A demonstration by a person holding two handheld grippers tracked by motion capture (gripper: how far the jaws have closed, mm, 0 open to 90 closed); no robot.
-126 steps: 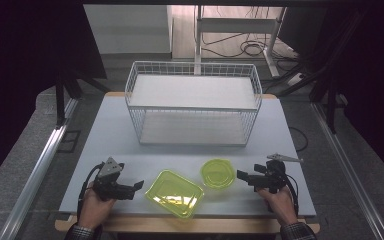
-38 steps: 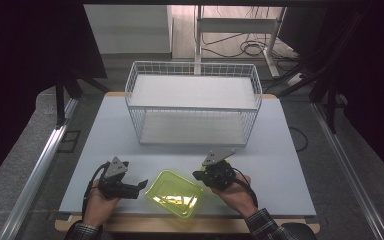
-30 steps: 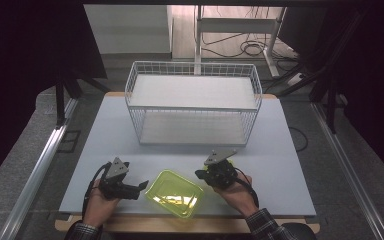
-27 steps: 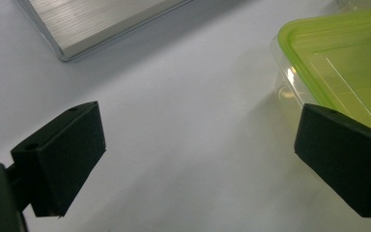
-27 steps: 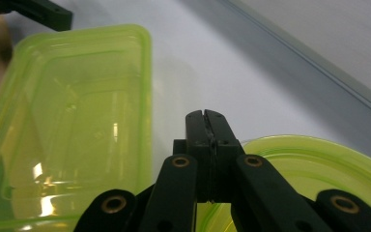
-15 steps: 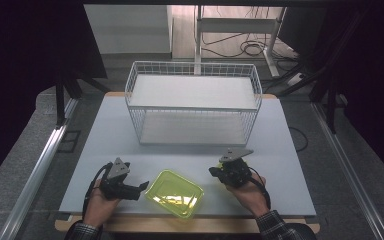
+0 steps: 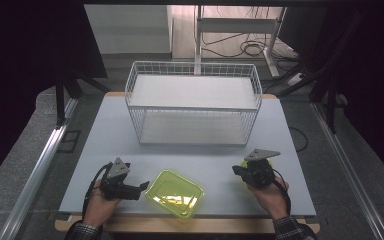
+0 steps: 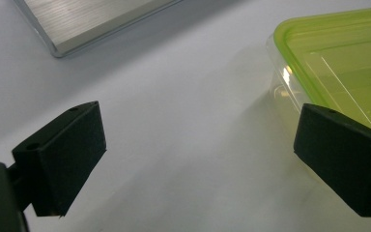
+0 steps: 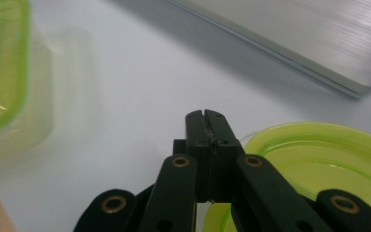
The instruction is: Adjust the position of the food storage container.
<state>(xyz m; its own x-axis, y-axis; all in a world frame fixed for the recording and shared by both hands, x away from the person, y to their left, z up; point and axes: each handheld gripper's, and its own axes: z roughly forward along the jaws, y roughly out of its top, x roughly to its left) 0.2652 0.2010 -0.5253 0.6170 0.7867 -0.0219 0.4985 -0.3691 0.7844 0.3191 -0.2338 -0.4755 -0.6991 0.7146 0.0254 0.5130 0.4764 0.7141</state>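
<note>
Right gripper (image 9: 207, 118): jaws pinched on the thin edge of the round lid (image 9: 319, 159), lid sits right under and beside the tips. Left gripper (image 8: 198, 159): jaws wide apart, nothing between them; tub (image 7: 174, 192) just off one pad. Basket (image 7: 192, 107) well ahead of both. No readable labels or writing.

Colours on my table

I see a lime-green clear container (image 7: 174, 193), a matching round lid (image 9: 314, 159), a white wire basket (image 7: 193, 109), a pale grey table (image 7: 105, 130) and black grippers (image 7: 142, 186).
</note>
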